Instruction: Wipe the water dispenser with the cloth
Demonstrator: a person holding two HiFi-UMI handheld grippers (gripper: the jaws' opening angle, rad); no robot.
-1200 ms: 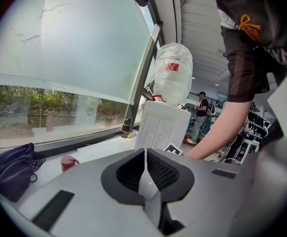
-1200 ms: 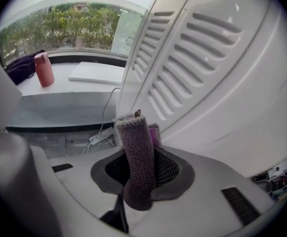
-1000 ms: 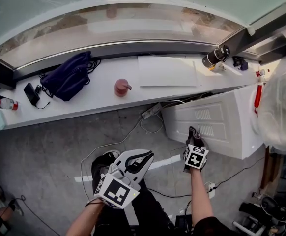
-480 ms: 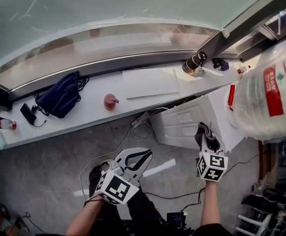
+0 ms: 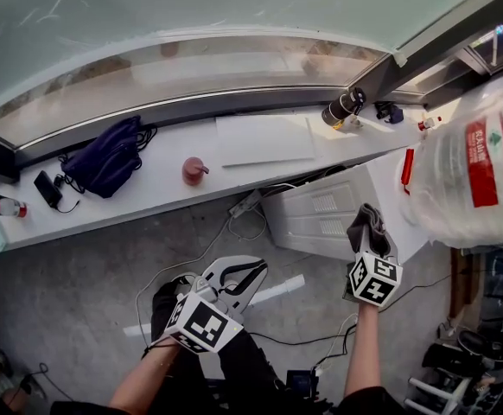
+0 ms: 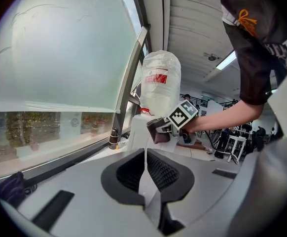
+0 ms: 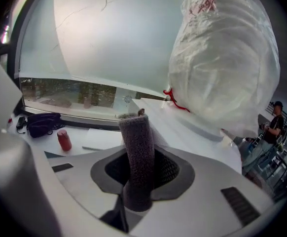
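The cloth (image 7: pixel 137 152) is grey, nubby terry (matt, rough). The water dispenser (image 5: pixel 321 219) is smooth white plastic, and its bottle (image 5: pixel 448 188) is translucent, crinkled and faintly glossy.

Soft daylight pours through the frosted window (image 5: pixel 191 7); edges bend fisheye, gripper-view corners go black.

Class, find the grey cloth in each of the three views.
Head view: cloth right of centre, by the white dispenser.
Left gripper view: cloth at centre, below the water bottle.
Right gripper view: cloth at centre, standing upright.
Shared landmark: the water bottle.
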